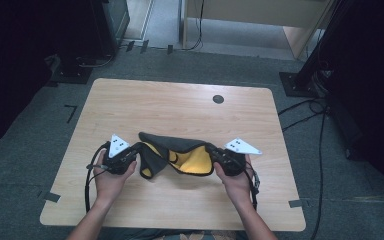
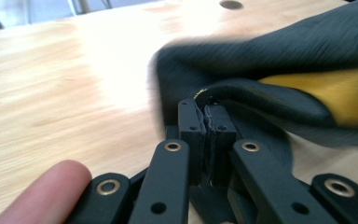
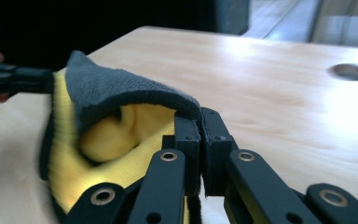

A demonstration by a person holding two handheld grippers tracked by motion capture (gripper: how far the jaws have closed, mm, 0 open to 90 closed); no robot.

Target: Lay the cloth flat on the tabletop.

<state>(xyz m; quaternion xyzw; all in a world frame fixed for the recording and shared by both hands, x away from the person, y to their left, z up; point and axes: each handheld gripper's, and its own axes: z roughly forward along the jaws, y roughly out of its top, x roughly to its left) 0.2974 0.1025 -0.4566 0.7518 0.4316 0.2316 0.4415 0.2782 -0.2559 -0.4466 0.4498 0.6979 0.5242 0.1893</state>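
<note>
Item: grey-and-yellow cloth (image 1: 180, 155) (soft, light, floppy), which my left gripper (image 1: 136, 148) and right gripper (image 1: 213, 152) clamp at its left and right edges, sagging between.

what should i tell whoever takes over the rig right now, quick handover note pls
Left gripper: shut on the edge of the cloth, at its left end.
Right gripper: shut on the cloth's edge at its right end.
Cloth: dark grey outside, yellow inside, bunched and slung between the two grippers over the near middle of the wooden table.
Done: both ends gripped.
Left: judging by the sag and folds, it probably needs to be pulled out flat or folded; nothing is laid out yet. Keep both grips closed.
</note>
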